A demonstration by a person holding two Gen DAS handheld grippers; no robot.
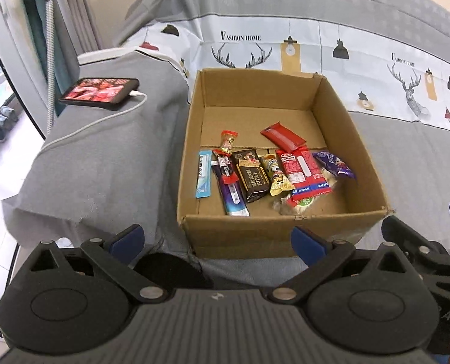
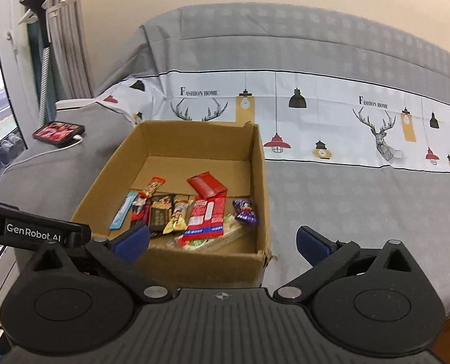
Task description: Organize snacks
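An open cardboard box (image 1: 367, 170) (image 2: 263, 182) sits on a grey bed cover. Several wrapped snacks lie on its floor: a light blue stick (image 1: 203, 173) (image 2: 122, 210), a dark chocolate bar (image 1: 252, 176) (image 2: 159, 215), a red-and-white pack (image 1: 301, 173) (image 2: 208, 217), a red sachet (image 1: 282, 138) (image 2: 206, 184) and a purple candy (image 1: 335, 163) (image 2: 245, 212). My left gripper (image 1: 217, 239) stands open in front of the box's near wall, nothing between its blue pads. My right gripper (image 2: 222, 241) is open too, held over the box's near right corner, empty.
A phone (image 1: 100, 92) (image 2: 58, 132) with a white charging cable lies on the bed to the left of the box. A printed pillow band (image 2: 346, 121) runs behind the box. The bed's left edge drops toward a window and shoes on the floor.
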